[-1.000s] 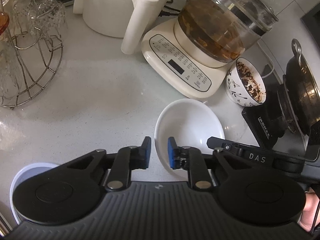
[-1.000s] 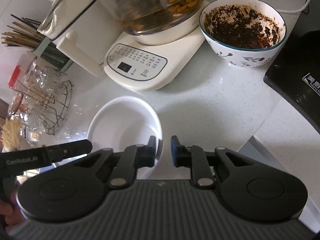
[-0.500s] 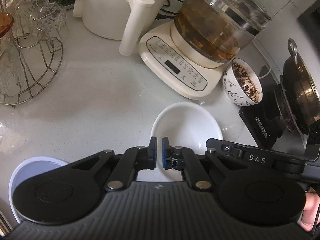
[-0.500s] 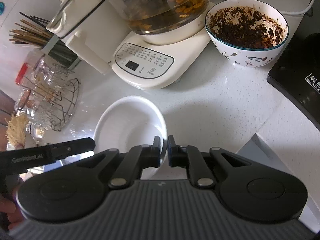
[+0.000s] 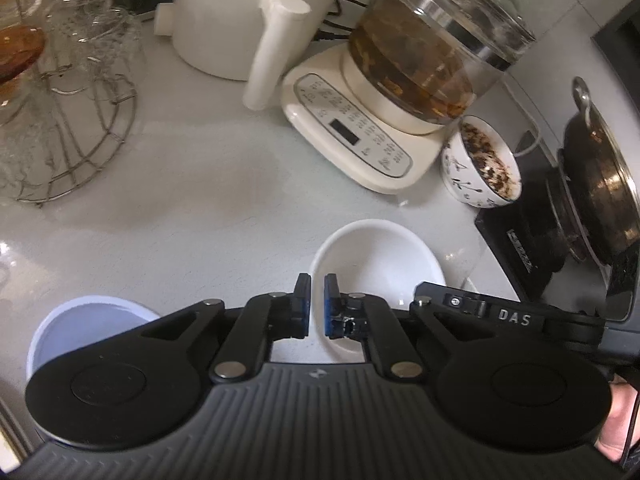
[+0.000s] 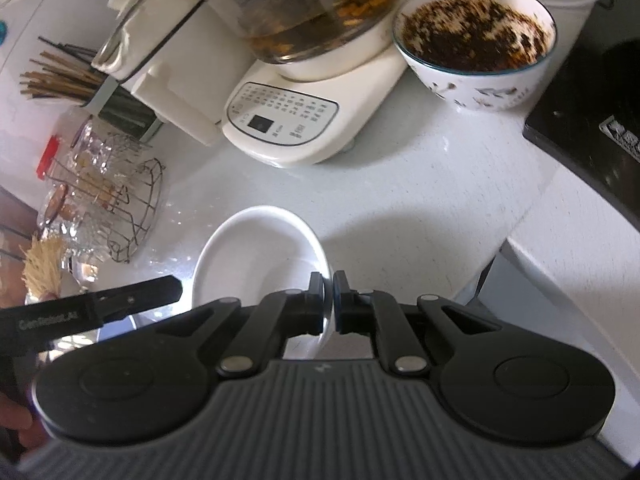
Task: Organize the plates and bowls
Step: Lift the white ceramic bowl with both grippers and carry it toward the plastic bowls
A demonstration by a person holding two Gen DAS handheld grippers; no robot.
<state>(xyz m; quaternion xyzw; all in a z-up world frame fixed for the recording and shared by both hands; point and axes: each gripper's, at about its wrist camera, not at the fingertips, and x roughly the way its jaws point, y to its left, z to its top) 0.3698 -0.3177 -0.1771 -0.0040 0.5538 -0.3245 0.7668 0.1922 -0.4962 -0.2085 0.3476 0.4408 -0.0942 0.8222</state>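
Both grippers were open 1 s ago w/ the rim of the white bowl [image 5: 376,256] between the fingers. Now the left gripper [image 5: 316,304] and right gripper [image 6: 328,300] have closed on opposite sides of the rim (one side each).

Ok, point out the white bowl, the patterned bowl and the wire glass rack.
white bowl [image 5: 376,252], left wrist view, inner floor.
patterned bowl [image 6: 480,92], right wrist view, outer wall.
wire glass rack [image 5: 108,136], left wrist view, base ring.
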